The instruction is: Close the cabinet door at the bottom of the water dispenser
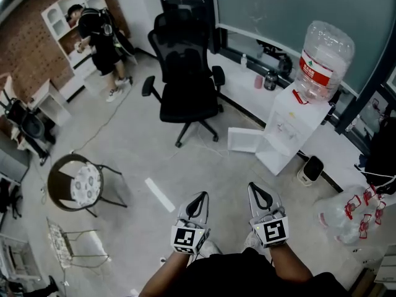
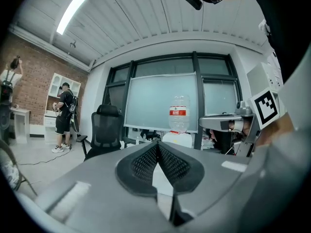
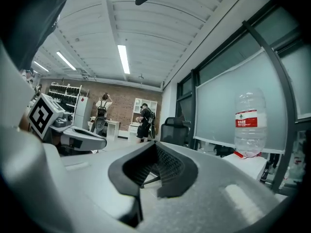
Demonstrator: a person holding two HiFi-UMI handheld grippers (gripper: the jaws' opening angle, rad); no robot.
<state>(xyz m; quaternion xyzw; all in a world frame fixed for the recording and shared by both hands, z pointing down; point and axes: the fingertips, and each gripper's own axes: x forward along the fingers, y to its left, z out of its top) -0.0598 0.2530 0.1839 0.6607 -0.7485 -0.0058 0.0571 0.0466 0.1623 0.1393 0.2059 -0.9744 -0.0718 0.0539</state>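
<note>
The white water dispenser (image 1: 289,127) stands at the right against the window wall, with a large clear bottle (image 1: 322,59) on top. Its bottom cabinet door (image 1: 246,140) hangs open, swung out to the left over the floor. Both grippers are held level, well short of the dispenser, near the picture's bottom edge. My left gripper (image 1: 197,198) is shut with nothing in it, its tips meeting (image 2: 158,142) below the bottle (image 2: 179,112). My right gripper (image 1: 257,189) is also shut and empty (image 3: 155,144), with the bottle (image 3: 250,125) to its right.
A black office chair (image 1: 185,79) stands left of the dispenser. A round-seat chair (image 1: 78,184) and a wire chair (image 1: 73,243) are at the left. A white strip (image 1: 159,194) lies on the floor. A small bin (image 1: 309,169) and bagged bottles (image 1: 346,212) sit right. A person (image 1: 99,39) stands far back.
</note>
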